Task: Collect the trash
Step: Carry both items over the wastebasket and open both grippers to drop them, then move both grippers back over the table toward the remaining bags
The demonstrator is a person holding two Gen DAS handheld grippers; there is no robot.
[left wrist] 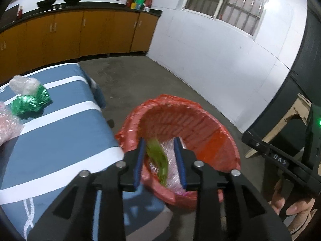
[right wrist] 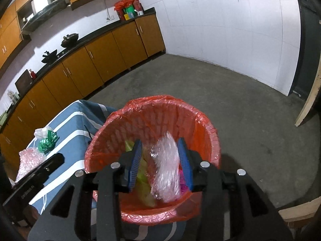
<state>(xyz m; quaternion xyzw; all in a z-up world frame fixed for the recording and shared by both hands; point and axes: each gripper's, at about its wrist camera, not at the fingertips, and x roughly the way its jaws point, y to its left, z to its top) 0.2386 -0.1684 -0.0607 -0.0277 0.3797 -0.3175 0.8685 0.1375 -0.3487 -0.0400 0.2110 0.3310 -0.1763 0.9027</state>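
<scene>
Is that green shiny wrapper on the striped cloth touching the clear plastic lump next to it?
Touching. In the left wrist view the green foil wrapper lies pressed against the clear plastic wad, which overlaps its top edge with no cloth showing between them.

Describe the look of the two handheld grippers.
Both the left gripper and the right gripper have black angular linkage arms with silver round pivot pins and blue ribbed pads. One black body bears white lettering and a green light.

"DAS" in white letters on the black body of the right gripper (left wrist: 277,161), seen from the left wrist; small print on the left gripper (right wrist: 30,190) too blurry to read
</scene>
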